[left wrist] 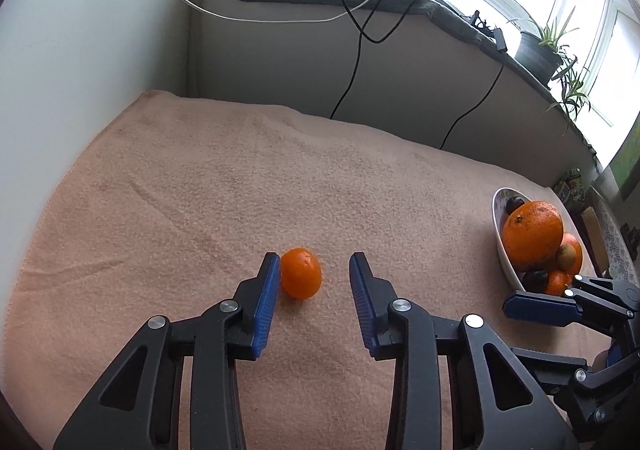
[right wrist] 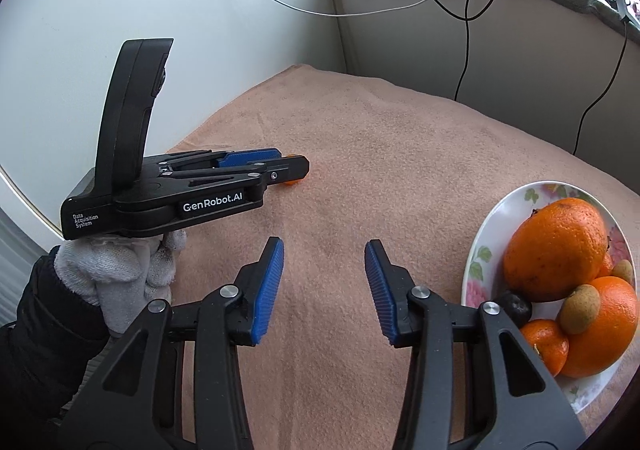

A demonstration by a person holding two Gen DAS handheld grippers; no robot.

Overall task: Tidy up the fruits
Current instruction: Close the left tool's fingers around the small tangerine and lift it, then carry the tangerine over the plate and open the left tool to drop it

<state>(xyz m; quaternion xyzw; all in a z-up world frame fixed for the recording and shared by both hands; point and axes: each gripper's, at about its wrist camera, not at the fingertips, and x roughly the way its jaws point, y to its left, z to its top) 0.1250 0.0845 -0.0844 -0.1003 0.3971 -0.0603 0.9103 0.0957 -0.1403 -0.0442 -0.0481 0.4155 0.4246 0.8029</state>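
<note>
A small mandarin [left wrist: 301, 273] lies on the pink towel [left wrist: 240, 178], between the jaws of my left gripper [left wrist: 314, 262]. It sits against the left blue pad, with a gap to the right pad, so the gripper is open. In the right wrist view this gripper [right wrist: 302, 167] shows from the side, held by a white-gloved hand [right wrist: 120, 270], and only a sliver of the mandarin [right wrist: 293, 182] peeks out. My right gripper [right wrist: 324, 246] hangs open over bare towel, nothing between its pads. To its right a floral bowl [right wrist: 480, 234] holds a large orange [right wrist: 556, 250] and several smaller fruits.
The bowl [left wrist: 498, 218] stands at the towel's right edge, with a finger [left wrist: 536, 308] of the right gripper just in front of it. A white wall [left wrist: 80, 50] bounds the left side. Black cables [left wrist: 352, 62] hang down the back panel, and potted plants [left wrist: 540, 46] stand on the windowsill.
</note>
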